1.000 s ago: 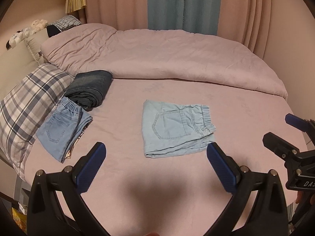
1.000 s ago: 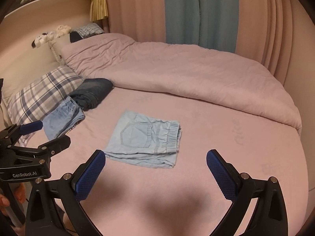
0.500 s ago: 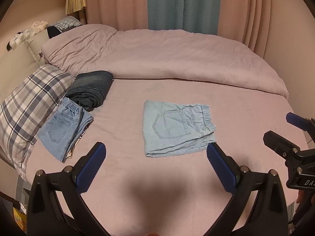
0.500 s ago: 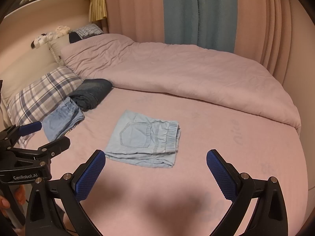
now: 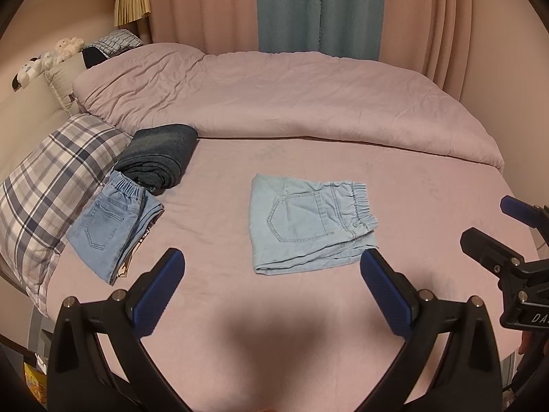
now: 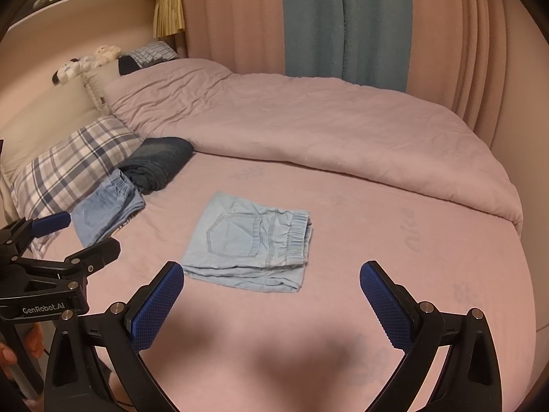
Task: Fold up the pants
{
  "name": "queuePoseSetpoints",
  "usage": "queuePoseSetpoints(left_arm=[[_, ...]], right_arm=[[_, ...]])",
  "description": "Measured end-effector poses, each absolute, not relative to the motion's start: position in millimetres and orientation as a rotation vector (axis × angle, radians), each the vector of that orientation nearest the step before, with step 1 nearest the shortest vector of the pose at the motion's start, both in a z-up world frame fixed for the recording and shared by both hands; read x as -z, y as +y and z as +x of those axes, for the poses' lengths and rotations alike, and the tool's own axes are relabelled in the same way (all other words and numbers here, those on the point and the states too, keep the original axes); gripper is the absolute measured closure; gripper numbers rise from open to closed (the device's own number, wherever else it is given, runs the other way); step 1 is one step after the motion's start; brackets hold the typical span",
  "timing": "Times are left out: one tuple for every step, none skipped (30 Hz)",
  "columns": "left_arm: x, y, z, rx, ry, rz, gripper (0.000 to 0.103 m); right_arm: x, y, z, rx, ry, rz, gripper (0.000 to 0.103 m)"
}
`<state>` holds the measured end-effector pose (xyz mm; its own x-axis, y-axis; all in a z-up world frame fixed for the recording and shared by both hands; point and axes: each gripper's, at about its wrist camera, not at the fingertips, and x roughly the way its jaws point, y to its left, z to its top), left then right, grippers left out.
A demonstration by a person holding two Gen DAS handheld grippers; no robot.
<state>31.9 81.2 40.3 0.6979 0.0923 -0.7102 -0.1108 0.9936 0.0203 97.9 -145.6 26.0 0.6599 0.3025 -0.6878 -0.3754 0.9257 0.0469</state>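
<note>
Light blue denim pants [image 5: 305, 221] lie folded into a flat square on the pink bed sheet [image 5: 240, 292], back pocket up, elastic waistband to the right. They also show in the right wrist view [image 6: 250, 245]. My left gripper [image 5: 272, 261] is open and empty, held above the sheet just in front of the pants. My right gripper [image 6: 271, 273] is open and empty, also just in front of them. Each gripper shows at the edge of the other's view.
A second folded light blue pair [image 5: 109, 228] and a folded dark denim pair [image 5: 158, 158] lie at the left beside a plaid pillow [image 5: 44, 185]. A bunched pink duvet [image 5: 291, 103] covers the far half of the bed. Curtains hang behind.
Both grippers have pulled back and risen slightly, so the bed looks a little farther. The folded pants have not moved.
</note>
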Motion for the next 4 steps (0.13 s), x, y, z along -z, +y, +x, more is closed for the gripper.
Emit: queuePoseSetpoints(left_arm=[[-40.4, 81.4, 31.9, -0.112, 0.790, -0.025, 0.001], [-40.2, 81.3, 32.3, -0.109, 0.790, -0.027, 0.001], [-40.6, 82.0, 32.2, -0.105, 0.790, -0.030, 0.001], [-40.9, 83.0, 33.0, -0.104, 0.793, -0.031, 0.001]], right_arm=[[-25.7, -145.5, 97.7, -0.383, 0.759, -0.103, 0.001], [-25.7, -145.4, 97.4, -0.383, 0.760, -0.104, 0.001], [-25.7, -145.3, 96.9, -0.384, 0.760, -0.104, 0.001], [-25.7, -145.4, 96.7, -0.385, 0.761, -0.103, 0.001]])
